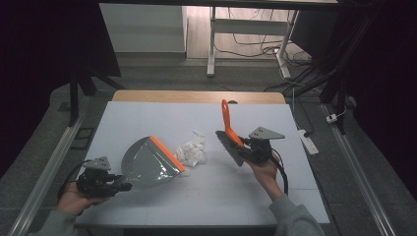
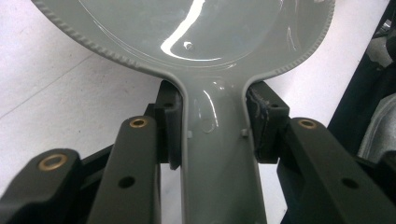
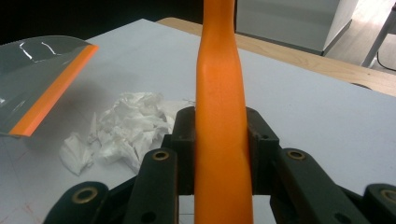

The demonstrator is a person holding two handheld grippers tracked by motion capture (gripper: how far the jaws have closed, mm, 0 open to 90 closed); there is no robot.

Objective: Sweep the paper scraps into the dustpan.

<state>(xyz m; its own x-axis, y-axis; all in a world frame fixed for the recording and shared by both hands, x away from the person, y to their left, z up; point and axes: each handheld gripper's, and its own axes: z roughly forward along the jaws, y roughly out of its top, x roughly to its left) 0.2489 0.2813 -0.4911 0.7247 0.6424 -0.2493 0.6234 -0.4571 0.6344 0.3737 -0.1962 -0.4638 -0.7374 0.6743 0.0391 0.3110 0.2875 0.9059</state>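
Observation:
A grey dustpan [image 1: 147, 164] with an orange lip lies on the white table, its handle gripped by my left gripper [image 1: 120, 187]. In the left gripper view the pads clamp both sides of the dustpan handle [image 2: 217, 140]. A hand brush with an orange handle [image 1: 227, 120] and dark bristles [image 1: 230, 146] is held by my right gripper [image 1: 244, 145] to the right of a heap of crumpled white paper [image 1: 193, 152]. In the right gripper view the jaws are shut on the orange handle [image 3: 219, 116], with the crumpled paper [image 3: 123, 128] and the dustpan's orange lip [image 3: 56, 88] to the left.
The white table top [image 1: 147, 118] has a wooden strip [image 1: 196, 96] at its far edge. A white power strip [image 1: 309, 141] lies on the floor right of the table. Desk legs and cables stand beyond the far edge.

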